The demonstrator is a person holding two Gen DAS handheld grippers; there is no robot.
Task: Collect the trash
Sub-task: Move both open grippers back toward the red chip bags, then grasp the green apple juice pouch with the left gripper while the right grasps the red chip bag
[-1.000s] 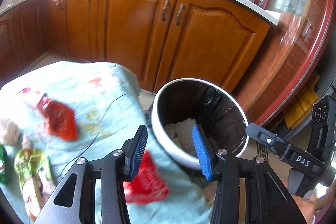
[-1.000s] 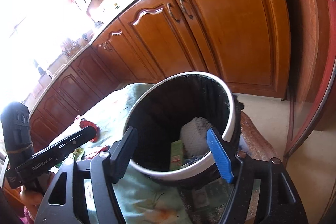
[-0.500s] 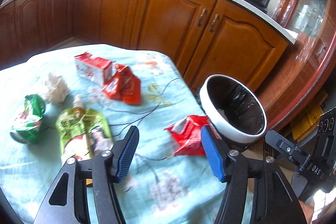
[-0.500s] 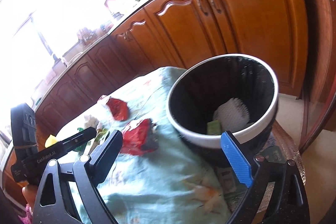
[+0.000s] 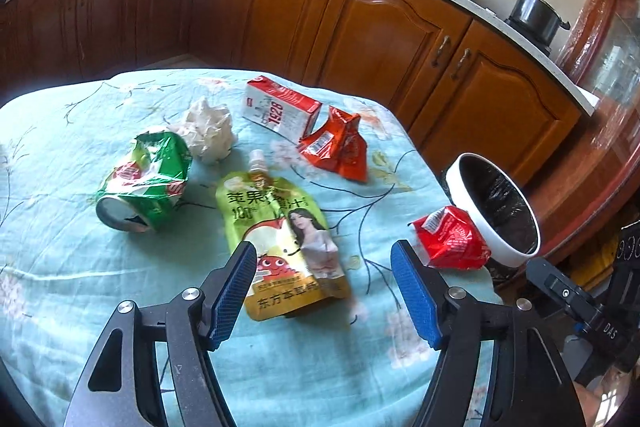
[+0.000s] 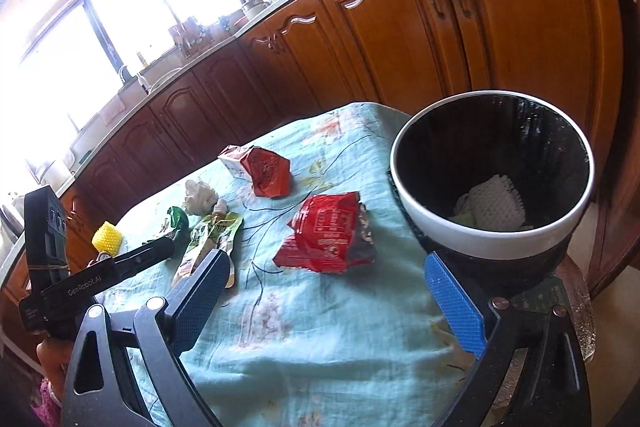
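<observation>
While both of your tools stand released, jaws just widened and nothing between them, the left gripper point(image 5: 323, 291) hangs over the juice pouch point(image 5: 276, 231) and the right gripper point(image 6: 332, 291) faces the near red wrapper point(image 6: 328, 233). At two o'clock of that wrapper stands the bin point(image 6: 490, 239), just beside the table's edge. Risk: the wrapper lies close to that edge, so a sweeping approach may push it off the tablecloth point(image 5: 72, 283); the flat pouch may slip from a shallow pinch. Open cloth lies toward six o'clock; the crushed can point(image 5: 146, 183), tissue point(image 5: 208, 131), carton point(image 5: 282, 109) and far wrapper point(image 5: 338, 147) crowd twelve.
</observation>
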